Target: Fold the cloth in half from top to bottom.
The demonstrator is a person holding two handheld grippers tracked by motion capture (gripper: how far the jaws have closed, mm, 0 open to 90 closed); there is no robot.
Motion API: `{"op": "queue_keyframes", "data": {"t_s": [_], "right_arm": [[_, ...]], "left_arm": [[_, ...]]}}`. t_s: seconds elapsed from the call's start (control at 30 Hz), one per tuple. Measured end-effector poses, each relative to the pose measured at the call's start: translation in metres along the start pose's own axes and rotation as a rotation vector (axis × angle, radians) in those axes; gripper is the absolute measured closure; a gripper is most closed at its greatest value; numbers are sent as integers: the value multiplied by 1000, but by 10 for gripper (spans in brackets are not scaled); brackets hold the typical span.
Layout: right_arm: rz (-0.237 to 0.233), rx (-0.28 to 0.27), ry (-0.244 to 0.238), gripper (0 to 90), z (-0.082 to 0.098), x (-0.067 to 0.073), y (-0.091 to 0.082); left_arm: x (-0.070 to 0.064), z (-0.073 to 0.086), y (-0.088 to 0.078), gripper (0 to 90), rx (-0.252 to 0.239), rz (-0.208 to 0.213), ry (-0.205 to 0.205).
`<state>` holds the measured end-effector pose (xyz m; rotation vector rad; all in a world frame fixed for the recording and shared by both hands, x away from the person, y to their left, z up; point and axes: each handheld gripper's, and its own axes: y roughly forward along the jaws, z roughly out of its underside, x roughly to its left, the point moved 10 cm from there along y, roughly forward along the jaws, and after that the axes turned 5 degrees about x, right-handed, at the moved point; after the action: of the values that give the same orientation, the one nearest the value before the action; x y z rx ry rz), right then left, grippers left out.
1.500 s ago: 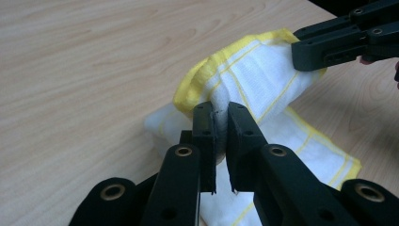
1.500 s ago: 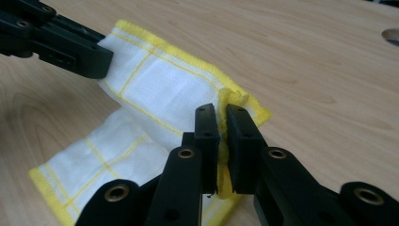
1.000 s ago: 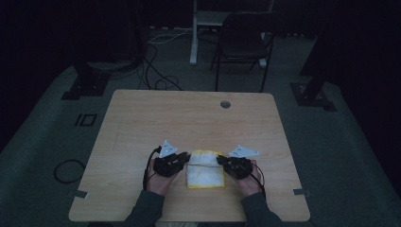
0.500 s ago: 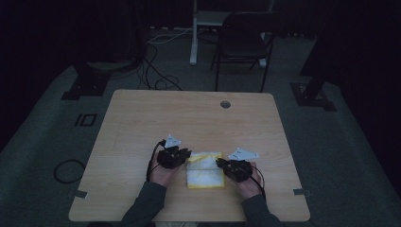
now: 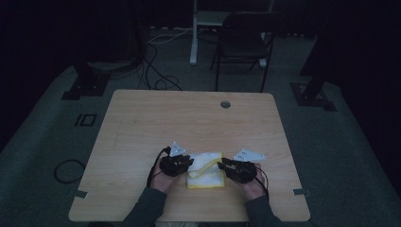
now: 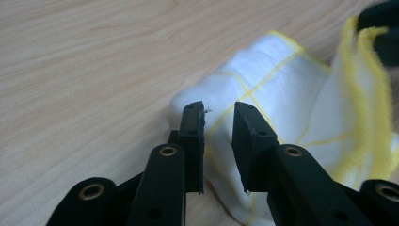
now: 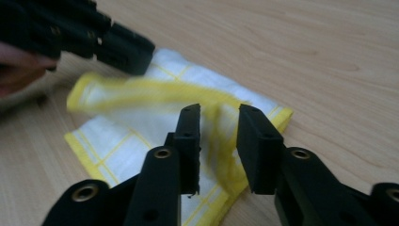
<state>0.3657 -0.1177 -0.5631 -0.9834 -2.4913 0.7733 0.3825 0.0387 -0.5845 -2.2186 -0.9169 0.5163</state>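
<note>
Currently, status by item:

cloth: white with yellow grid and yellow hem (image 5: 206, 169), folded, lying on the bench (image 5: 189, 118) near the near edge, about centre, between both hands. One hemmed edge is lifted off the fold and blurred in the right gripper view (image 7: 155, 92).

left gripper: (image 5: 176, 164) at the cloth's left edge, just beside it. Jaws have just been opening; now a narrow gap. In the left gripper view (image 6: 219, 123) cloth shows through the gap, pads not pressing on it. Nothing held.

right gripper: (image 5: 239, 170) at the cloth's right edge, tips toward the lifted hem. Jaws have just been opening from nearly closed; now a moderate gap. In the right gripper view (image 7: 219, 125) the yellow hem runs behind and between the jaws; pads clear of it. Nothing held.

hands: left hand (image 5: 163, 177) and right hand (image 5: 253, 184) come in from the near edge, dark sleeves.

bench: light wood, round cable hole (image 5: 225, 104) at far right.

surroundings: dim room; chair (image 5: 246, 45) beyond the far edge, cables (image 5: 156, 75) on the floor at far left.
</note>
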Motion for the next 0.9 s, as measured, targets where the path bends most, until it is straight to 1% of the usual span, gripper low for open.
{"op": "queue_keyframes", "data": {"t_s": [0.03, 0.07, 0.1, 0.2, 0.27, 0.3, 0.33, 0.37, 0.43, 0.47, 0.5, 0.67, 0.73, 0.77, 0.8, 0.9], "right_arm": [[-3, -21, 1, 656, -2, -1, -5], [-3, -21, 1, 656, -2, -1, -5], [0, -47, 7, 641, -5, -5, -10], [9, -81, 19, 631, -9, -9, -16], [17, -87, 24, 623, -9, -12, -18], [22, -87, 27, 622, -9, -14, -18], [22, -87, 27, 622, -9, -14, -18], [28, -83, 35, 619, -7, -17, -18], [33, -78, 39, 610, -5, -20, -17], [33, -78, 39, 610, -5, -20, -17], [46, -68, 45, 603, -3, -23, -16], [66, -54, 73, 582, 5, -33, -13], [70, -51, 80, 579, 6, -36, -12], [70, -51, 80, 579, 6, -36, -12], [85, -47, 102, 578, 10, -43, -11], [97, -36, 124, 577, 16, -50, -11]], "left_arm": [[-1, 4, 0, 735, 5, -10, 9], [-1, 4, 0, 733, 5, -10, 9], [-4, 8, -1, 733, 5, -13, 18], [-10, 14, -3, 724, 14, -30, 52], [-14, 18, -4, 717, 14, -38, 70], [-18, 21, -7, 717, 15, -42, 88], [-18, 21, -7, 717, 15, -42, 88], [-19, 22, -7, 716, 16, -43, 93], [-23, 27, -11, 712, 16, -45, 114], [-23, 27, -11, 710, 16, -45, 114], [-25, 31, -14, 709, 19, -44, 120], [-29, 43, -18, 706, 31, -31, 124], [-29, 43, -18, 705, 31, -31, 124], [-29, 46, -19, 705, 35, -31, 124], [-28, 49, -20, 698, 38, -33, 121], [-25, 50, -22, 698, 35, -37, 111]]}}
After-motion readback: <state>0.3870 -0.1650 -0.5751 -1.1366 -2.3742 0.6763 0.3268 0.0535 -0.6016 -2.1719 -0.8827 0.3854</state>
